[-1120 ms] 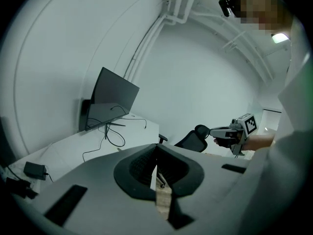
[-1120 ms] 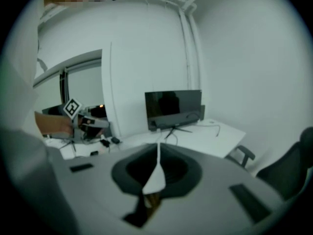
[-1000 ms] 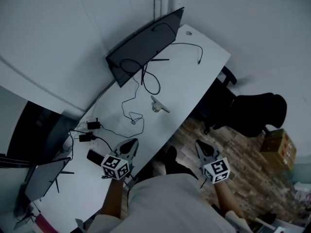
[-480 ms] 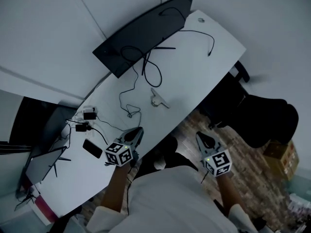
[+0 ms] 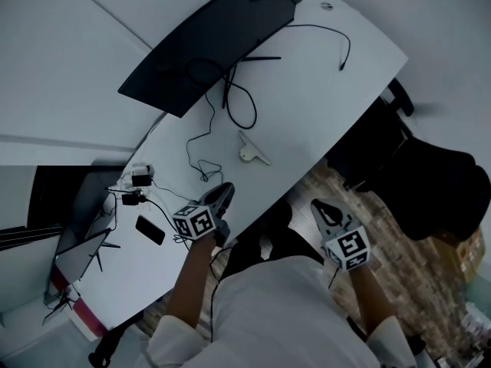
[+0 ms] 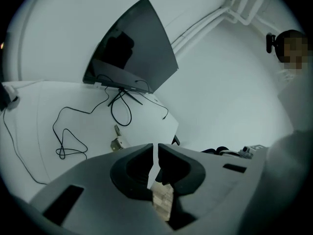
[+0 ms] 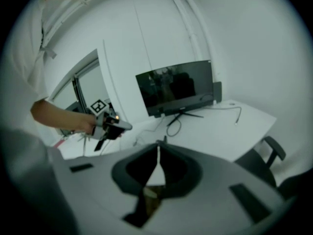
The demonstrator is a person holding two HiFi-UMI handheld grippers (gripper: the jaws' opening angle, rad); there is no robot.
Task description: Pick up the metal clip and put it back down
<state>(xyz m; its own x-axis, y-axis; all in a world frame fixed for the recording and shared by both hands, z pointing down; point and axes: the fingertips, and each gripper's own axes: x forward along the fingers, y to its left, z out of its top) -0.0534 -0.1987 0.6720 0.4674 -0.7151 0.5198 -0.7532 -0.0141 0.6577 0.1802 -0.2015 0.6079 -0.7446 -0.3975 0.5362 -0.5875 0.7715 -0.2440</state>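
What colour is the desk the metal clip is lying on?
White. The desk shows best in the head view, with the metal clip lying on it.

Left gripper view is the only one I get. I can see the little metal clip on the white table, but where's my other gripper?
Observer: The right gripper is off the white table, over the brown patterned floor.
Operator: Is it holding anything?
Observer: No. In the right gripper view its jaws are together with nothing between them.
Operator: Is anything near my gripper that I'm missing?
Observer: Yes, a flat black rectangular phone lies on the table, left of the left gripper in the head view.
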